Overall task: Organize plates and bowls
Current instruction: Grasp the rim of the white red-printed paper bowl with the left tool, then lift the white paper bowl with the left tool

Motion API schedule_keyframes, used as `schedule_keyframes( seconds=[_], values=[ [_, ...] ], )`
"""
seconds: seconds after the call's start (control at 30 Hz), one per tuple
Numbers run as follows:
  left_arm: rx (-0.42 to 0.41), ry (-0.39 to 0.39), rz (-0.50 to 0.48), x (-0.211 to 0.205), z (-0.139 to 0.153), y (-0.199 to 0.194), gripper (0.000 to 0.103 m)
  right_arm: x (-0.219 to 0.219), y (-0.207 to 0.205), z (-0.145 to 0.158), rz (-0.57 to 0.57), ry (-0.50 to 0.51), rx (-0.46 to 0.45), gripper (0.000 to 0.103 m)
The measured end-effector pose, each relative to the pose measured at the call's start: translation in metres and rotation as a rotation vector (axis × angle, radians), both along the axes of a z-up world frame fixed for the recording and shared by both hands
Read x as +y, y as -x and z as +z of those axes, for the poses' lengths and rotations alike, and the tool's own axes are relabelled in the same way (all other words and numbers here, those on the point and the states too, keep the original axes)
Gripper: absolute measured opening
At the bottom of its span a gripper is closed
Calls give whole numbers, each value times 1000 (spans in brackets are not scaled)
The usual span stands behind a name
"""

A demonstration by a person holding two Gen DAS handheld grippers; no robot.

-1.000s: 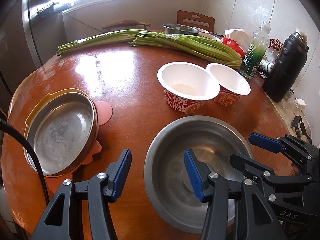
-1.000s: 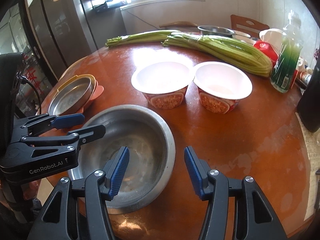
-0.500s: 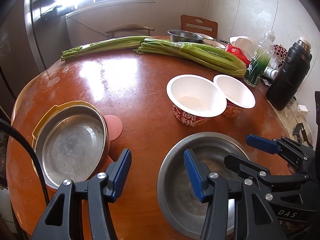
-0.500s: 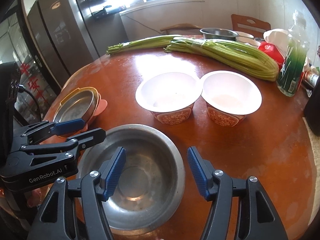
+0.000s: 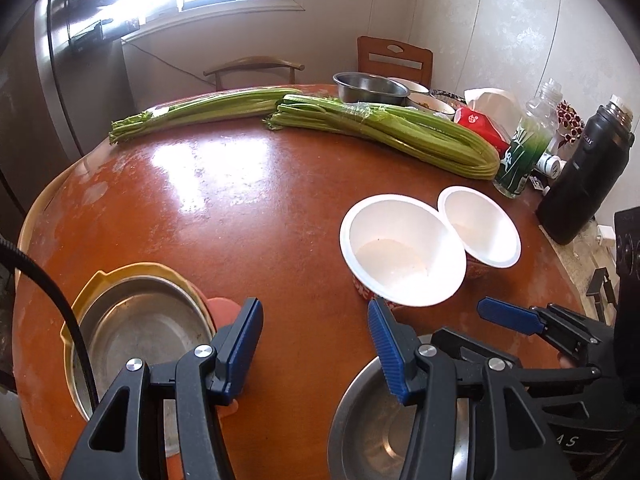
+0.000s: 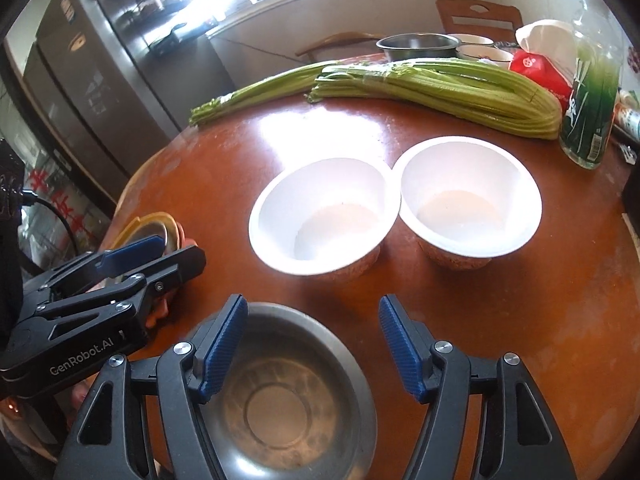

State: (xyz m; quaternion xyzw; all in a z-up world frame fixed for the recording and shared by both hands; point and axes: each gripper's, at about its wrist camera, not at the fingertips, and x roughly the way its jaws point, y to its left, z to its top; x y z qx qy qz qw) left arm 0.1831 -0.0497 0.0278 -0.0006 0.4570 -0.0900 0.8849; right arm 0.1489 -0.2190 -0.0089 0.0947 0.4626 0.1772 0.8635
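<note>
A steel bowl (image 5: 384, 432) (image 6: 288, 400) sits near the table's front edge. Beyond it stand two white paper bowls side by side, one on the left (image 5: 402, 250) (image 6: 324, 216) and one on the right (image 5: 480, 226) (image 6: 470, 204). At the left edge a steel plate (image 5: 144, 332) (image 6: 152, 232) lies in a yellow plate on a pink one. My left gripper (image 5: 314, 320) (image 6: 176, 250) hangs open over bare table between the plate stack and the steel bowl. My right gripper (image 6: 312, 316) (image 5: 468, 324) hovers above the steel bowl's far rim. Its jaws are opening and grip nothing.
Two celery bundles (image 5: 384, 132) (image 6: 436, 84) lie across the far table. Behind them are a steel basin (image 5: 370, 88) and small bowls. A green-labelled bottle (image 5: 524, 148), a black flask (image 5: 584, 172) and a red tissue pack (image 6: 540, 68) crowd the right. Chairs and a fridge (image 6: 100, 80) stand beyond.
Both grippers have moved forward over the table toward the white bowls, so the steel bowl has slid to the bottom of both views. The right jaws have spread wider.
</note>
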Motion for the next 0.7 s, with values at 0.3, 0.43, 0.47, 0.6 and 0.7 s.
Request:
schedule_keyframes(
  seconds=[0.3, 0.43, 0.47, 0.6, 0.7],
  values=[
    [24, -2, -52, -15, -2, -40, 54, -10, -18, -9, -68, -68, 52, 67],
    [44, -4, -70, -22, -11, -54, 54, -17, -21, -13, -109, -102, 74, 60],
    [52, -6, -74, -23, -14, -57, 54, -19, -23, -15, -123, -111, 85, 58],
    [78, -6, -80, -25, -25, -65, 54, -24, -27, -20, -139, -140, 115, 57],
    [87, -3, -90, -28, -30, -68, 51, -23, -28, -21, -136, -153, 117, 56]
  ],
)
